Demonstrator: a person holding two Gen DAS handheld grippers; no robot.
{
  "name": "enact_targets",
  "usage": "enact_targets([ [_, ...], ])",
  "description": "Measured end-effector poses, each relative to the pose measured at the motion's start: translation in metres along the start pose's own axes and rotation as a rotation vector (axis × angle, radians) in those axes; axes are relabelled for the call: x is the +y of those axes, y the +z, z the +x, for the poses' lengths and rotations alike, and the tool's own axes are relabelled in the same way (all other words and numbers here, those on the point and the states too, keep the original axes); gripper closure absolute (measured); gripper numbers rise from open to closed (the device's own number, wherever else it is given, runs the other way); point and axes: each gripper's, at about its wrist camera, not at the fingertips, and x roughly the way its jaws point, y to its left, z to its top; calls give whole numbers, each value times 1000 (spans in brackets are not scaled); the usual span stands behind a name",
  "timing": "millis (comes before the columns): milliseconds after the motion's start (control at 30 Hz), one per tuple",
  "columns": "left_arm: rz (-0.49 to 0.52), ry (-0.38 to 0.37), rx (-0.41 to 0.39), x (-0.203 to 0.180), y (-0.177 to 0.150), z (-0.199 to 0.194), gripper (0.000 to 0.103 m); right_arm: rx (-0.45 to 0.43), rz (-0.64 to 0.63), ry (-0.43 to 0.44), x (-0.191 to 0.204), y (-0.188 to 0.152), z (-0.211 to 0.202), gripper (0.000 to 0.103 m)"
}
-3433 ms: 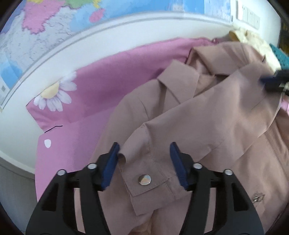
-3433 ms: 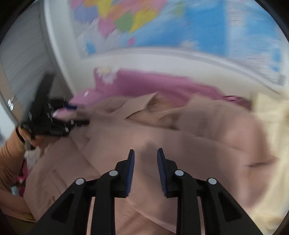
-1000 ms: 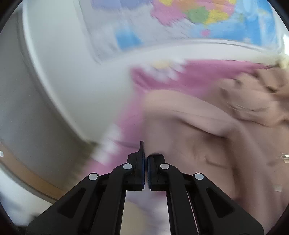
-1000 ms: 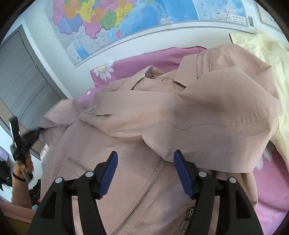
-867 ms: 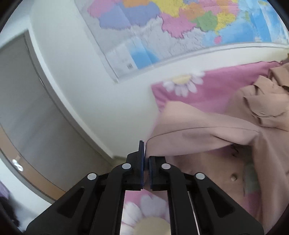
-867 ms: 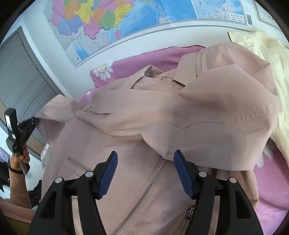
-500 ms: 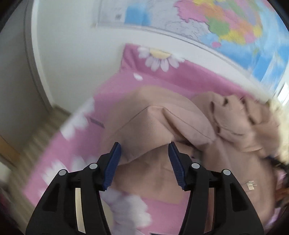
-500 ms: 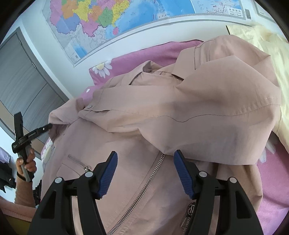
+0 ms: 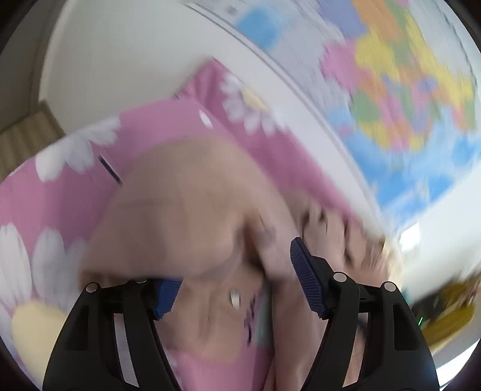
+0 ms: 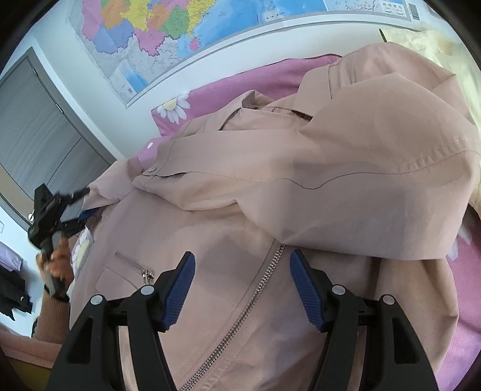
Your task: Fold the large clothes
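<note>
The dusty-pink cotton jacket [image 10: 300,186] with a metal zip lies spread over the pink bedsheet printed with white daisies [image 10: 270,75], directly under and ahead of the right gripper [image 10: 242,288]. That gripper hovers with its blue-padded jaws spread wide, the zip line running between them, and the pads clear of the cloth. One sleeve is folded across the chest just beyond its fingertips.

The left gripper [image 9: 231,282] is at the jacket's far left edge as the right wrist view shows it. Its jaws have just been opening and now stand apart; a fold of jacket fabric lies between them, and its left pad is partly hidden under that fold. The left view is blurred. A colourful wall map [image 10: 186,27] hangs beyond the bed.
</note>
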Motion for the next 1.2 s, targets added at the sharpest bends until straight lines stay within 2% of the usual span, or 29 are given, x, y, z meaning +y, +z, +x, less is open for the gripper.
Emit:
enact_targets([
  [67,-73,5,-47,13,11,0,36,-1,0,-1,0,-1,-2,39],
  [100,-101,13,-60,18,17,2,44,-2,1,-1,-1,-2,-2,39],
  [133,-113,31,-64,20,21,5,62,-3,3,-1,-1,-3,-3,39],
  [167,-110,47,-58,18,26,8,72,-4,5,0,-2,-3,-3,39],
  [200,-101,57,-54,13,30,11,92,-5,7,1,-3,-4,-4,39],
  [233,-85,60,-62,8,32,10,96,-8,7,3,-3,-5,-6,39],
  [333,139,119,-149,-57,37,-1,97,-18,7,-2,-5,-7,-13,39],
  [433,375,83,-180,-131,32,-7,97,-39,11,-1,-9,-10,-24,39],
  [500,578,47,-166,-189,12,0,97,-57,14,0,-12,-11,-31,39],
  [567,787,41,-117,-242,-23,19,95,-71,25,-5,-16,-13,-36,38],
  [600,849,46,-93,-258,-37,28,91,-77,31,-5,-18,-13,-38,38],
  [667,1003,108,-13,-288,-81,64,91,-90,48,-9,-24,-16,-44,38],
  [767,1151,153,106,-297,-135,107,87,-105,64,-16,-30,-20,-52,38],
  [833,1213,195,182,-288,-160,128,73,-106,70,-19,-33,-21,-55,38],
  [867,1254,227,206,-280,-172,135,70,-107,69,-24,-33,-21,-55,37],
  [900,1284,247,221,-275,-179,141,58,-105,68,-27,-34,-20,-55,37],
  [933,1308,259,241,-271,-186,143,40,-105,67,-28,-34,-18,-55,37],
  [1000,1329,257,246,-262,-194,134,36,-109,52,-26,-31,-12,-54,37],
  [1100,1335,192,203,-258,-199,108,13,-118,13,-10,-20,3,-51,37],
  [1200,1295,116,174,-252,-195,79,12,-126,-40,10,-2,24,-45,37],
])
